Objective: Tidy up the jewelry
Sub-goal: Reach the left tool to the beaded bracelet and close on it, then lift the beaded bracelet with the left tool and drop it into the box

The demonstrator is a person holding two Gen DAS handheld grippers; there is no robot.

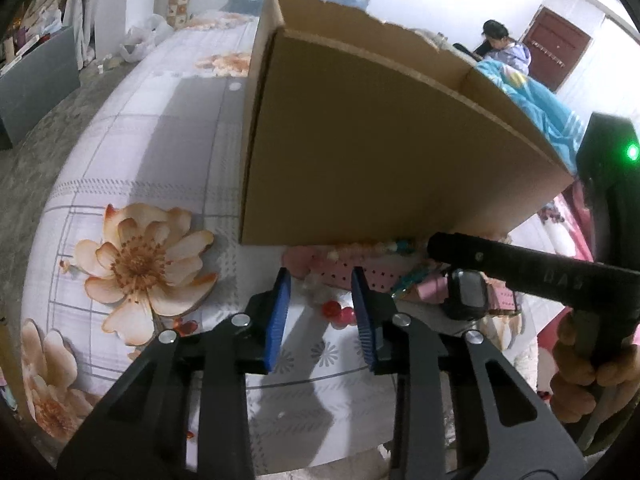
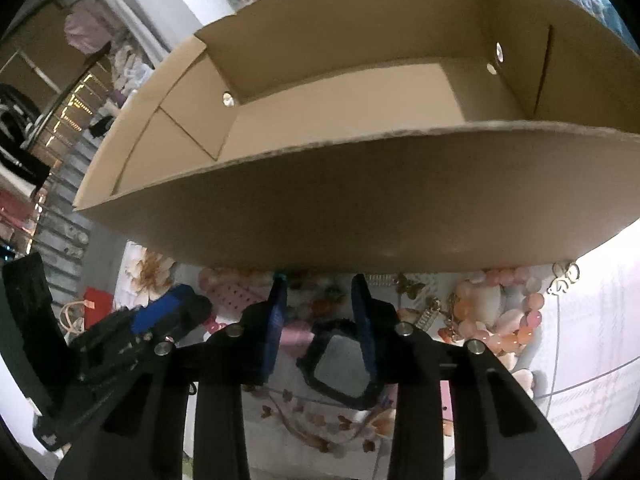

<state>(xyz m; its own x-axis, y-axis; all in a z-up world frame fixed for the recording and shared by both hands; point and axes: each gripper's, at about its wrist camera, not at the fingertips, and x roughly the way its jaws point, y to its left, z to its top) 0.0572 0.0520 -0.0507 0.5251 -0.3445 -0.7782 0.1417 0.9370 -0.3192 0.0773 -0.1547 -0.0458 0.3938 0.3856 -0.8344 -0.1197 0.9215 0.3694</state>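
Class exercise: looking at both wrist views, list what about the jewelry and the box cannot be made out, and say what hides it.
- Left wrist view: cardboard box interior, hidden by its near wall.
- Left wrist view: smartwatch strap, covered by the right gripper.
- Right wrist view: jewelry under the box's edge, overhung.
- Right wrist view: the watch's face, only glare.

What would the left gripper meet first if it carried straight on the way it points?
Probably the red beads on the bedsheet, lying just ahead of the left gripper between its open jaws. Beyond them come the pink perforated piece and the cardboard box. Depth is hard to judge here.
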